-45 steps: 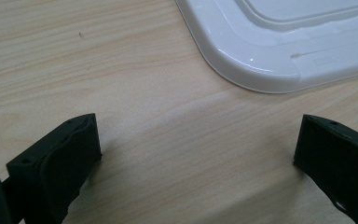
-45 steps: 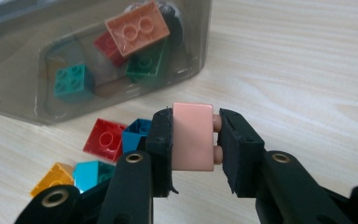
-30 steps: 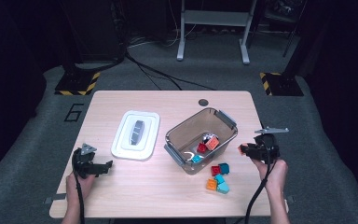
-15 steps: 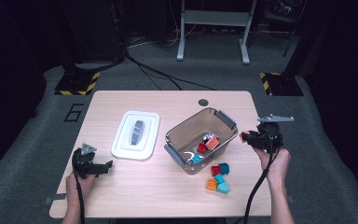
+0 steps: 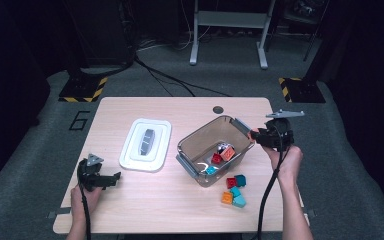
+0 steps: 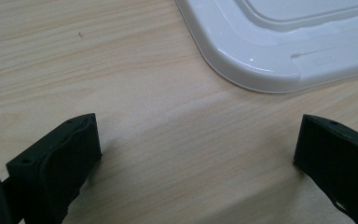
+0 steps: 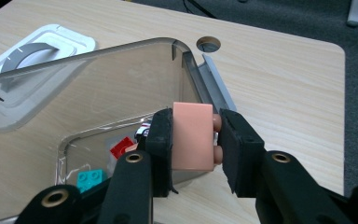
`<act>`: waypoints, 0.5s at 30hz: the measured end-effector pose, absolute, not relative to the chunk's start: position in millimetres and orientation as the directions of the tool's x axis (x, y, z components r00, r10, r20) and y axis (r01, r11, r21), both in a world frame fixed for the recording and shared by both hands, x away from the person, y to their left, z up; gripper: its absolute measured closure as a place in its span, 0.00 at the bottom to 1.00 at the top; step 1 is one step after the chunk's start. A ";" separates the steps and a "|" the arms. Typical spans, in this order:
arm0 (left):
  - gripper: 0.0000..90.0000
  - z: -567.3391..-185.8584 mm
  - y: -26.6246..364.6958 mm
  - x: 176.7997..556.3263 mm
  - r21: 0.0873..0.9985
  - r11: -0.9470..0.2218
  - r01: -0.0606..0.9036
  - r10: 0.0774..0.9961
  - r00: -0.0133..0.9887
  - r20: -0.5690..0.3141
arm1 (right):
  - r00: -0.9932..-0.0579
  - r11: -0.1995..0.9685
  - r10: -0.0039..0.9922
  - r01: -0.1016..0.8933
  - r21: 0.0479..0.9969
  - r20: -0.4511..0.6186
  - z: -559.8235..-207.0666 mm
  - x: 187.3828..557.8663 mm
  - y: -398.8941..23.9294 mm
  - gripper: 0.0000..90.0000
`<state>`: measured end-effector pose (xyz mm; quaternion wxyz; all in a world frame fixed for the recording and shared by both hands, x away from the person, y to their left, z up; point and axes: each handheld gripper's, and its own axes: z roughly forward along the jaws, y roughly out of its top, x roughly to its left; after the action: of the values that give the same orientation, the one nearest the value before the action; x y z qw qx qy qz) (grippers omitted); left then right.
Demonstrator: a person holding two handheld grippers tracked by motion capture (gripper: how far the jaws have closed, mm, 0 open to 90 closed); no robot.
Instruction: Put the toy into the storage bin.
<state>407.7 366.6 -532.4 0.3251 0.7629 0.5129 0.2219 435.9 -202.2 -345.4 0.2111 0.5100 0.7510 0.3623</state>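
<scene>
- Right gripper (image 7: 193,140) clamps a pale pink brick (image 7: 193,136) btwn its two black fingers (image 7: 162,140), studs pointing toward the right-hand finger; nothing else in the grip.
- Seen from the high view, the right gripper (image 5: 260,136) hangs just off the right end of the clear plastic bin (image 5: 195,142), near its rim latch, above the surface (image 5: 180,210); a bit of the brick (image 5: 253,134) peeks out at its tip.
- In the right gripper view the brick sits over the bin's near corner (image 7: 186,56), not inside it.
- Bin contents: a red brick (image 5: 216,158), an orange one (image 5: 227,154), a teal one (image 5: 211,170), plus a small grey-and-white piece too small to make out.
- Loose bricks on the surface just beside the bin's near-right corner: red (image 5: 231,182), dark teal (image 5: 240,180), orange (image 5: 227,198), two light teal (image 5: 239,201).
- White lid (image 5: 145,144) lies flat left of the bin, well apart from it.
- Left gripper (image 5: 111,177) low at the surface's near-left corner, fingers (image 6: 60,154) spread wide w/ bare wood btwn them, holding nothing; lid's rounded corner (image 6: 261,74) just ahead of it.
</scene>
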 end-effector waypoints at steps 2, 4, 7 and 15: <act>0.00 -532.3 366.5 407.6 0.723 -0.261 0.640 0.928 0.374 0.005 | -0.395 0.223 0.917 0.623 0.750 0.056 -348.7 440.5 -197.8 0.74; 0.00 -532.5 366.5 407.7 0.724 -0.261 0.638 0.927 0.374 0.005 | -0.405 0.237 0.913 0.632 0.737 0.054 -352.1 445.0 -192.9 0.74; 0.00 -532.4 366.6 407.6 0.723 -0.261 0.639 0.927 0.374 0.004 | -0.411 0.250 0.910 0.639 0.728 0.049 -355.9 449.2 -185.9 0.74; 0.00 -532.5 366.6 407.6 0.724 -0.260 0.639 0.928 0.374 0.003 | -0.413 0.290 0.911 0.655 0.698 0.009 -364.6 456.6 -175.5 0.74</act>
<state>407.6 366.6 -532.5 0.3254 0.7621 0.5139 0.2217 456.6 -175.5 -364.6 0.2007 0.5034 0.7777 0.3186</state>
